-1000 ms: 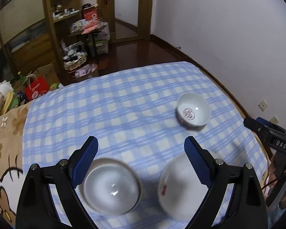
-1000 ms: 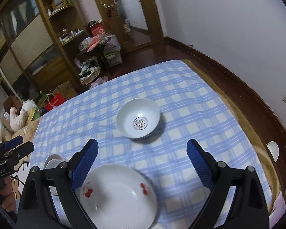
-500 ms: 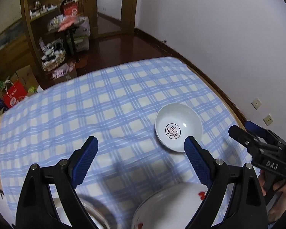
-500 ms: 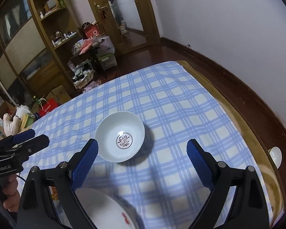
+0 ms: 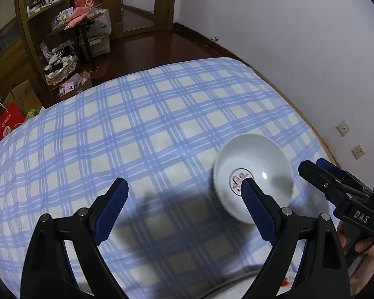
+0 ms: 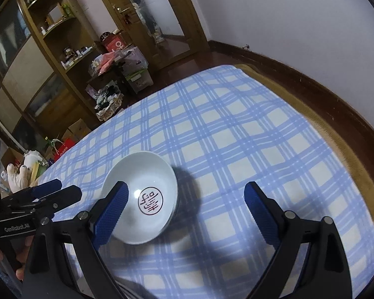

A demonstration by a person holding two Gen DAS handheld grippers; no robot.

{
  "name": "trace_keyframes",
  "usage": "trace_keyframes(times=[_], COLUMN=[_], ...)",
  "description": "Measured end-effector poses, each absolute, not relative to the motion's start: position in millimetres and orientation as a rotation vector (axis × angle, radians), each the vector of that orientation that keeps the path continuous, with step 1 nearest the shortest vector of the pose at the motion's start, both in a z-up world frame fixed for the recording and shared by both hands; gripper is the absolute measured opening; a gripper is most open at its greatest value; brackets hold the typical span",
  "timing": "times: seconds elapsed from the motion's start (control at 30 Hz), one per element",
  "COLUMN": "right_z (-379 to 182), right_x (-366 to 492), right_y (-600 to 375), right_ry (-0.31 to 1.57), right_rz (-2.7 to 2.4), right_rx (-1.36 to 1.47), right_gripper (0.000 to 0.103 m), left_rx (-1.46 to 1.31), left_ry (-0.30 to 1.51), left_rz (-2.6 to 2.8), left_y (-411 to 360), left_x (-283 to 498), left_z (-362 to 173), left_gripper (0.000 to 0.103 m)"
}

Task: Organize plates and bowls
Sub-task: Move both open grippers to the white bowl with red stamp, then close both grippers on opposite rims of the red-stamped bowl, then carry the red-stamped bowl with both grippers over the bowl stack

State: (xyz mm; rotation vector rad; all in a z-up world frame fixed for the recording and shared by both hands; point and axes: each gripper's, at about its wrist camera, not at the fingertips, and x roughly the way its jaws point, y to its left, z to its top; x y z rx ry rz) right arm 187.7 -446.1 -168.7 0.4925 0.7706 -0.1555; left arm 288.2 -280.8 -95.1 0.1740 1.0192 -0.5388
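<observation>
Blue-and-white checked cloth (image 5: 147,134) covers the work surface, with wooden shelving (image 6: 49,57) and a doorway beyond its far edge and a white wall (image 5: 286,37) at right. The far half of the cloth is open. A white bowl (image 6: 143,196) with a red mark sits upright near the right edge. The left gripper (image 5: 184,186) and right gripper (image 6: 184,191) hover with jaws apart, holding nothing.

I note the white round ceramic bowl (image 6: 147,189) is glossy; the blue-checked cloth (image 6: 236,144) matt; the ribbed blue finger pads (image 6: 109,211) rough; the dark wood floor (image 5: 147,42) polished.
</observation>
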Motion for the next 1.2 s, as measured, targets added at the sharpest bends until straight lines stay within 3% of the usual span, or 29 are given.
trace_keyframes(times=[0.17, 0.23, 0.3, 0.37, 0.47, 0.5, 0.6, 1.2], right_z=[-183, -187, -191, -194, -199, -200, -195, -154], right_x=[197, 199, 202, 203, 204, 204, 201, 167], right_y=[-444, -443, -442, -441, -440, -441, -437, -403], right_ry=[0.809, 0.821, 0.836, 0.848, 0.869, 0.867, 0.845, 0.799], right_rz=[-0.150, -0.137, -0.127, -0.112, -0.089, -0.073, -0.054, -0.023], right_rx=[0.477, 0.489, 0.491, 0.492, 0.505, 0.515, 0.508, 0.462], right_gripper=[0.098, 0.093, 0.081, 0.071, 0.036, 0.025, 0.015, 0.013], left_rx=[0.177, 0.189, 0.193, 0.186, 0.171, 0.160, 0.171, 0.153], left_ry=[1.057, 1.064, 1.073, 1.109, 1.153, 1.155, 1.153, 1.135], left_rz=[-0.548, -0.549, -0.554, -0.566, -0.566, -0.571, -0.626, -0.572], left_y=[-291, -296, -300, -305, -311, -312, -318, -285], left_x=[296, 297, 297, 298, 298, 297, 288, 247], left_z=[-112, -116, -119, -124, -132, -133, -132, -92], left_gripper=[0.090, 0.087, 0.076, 0.049, 0.030, 0.028, 0.020, 0.015])
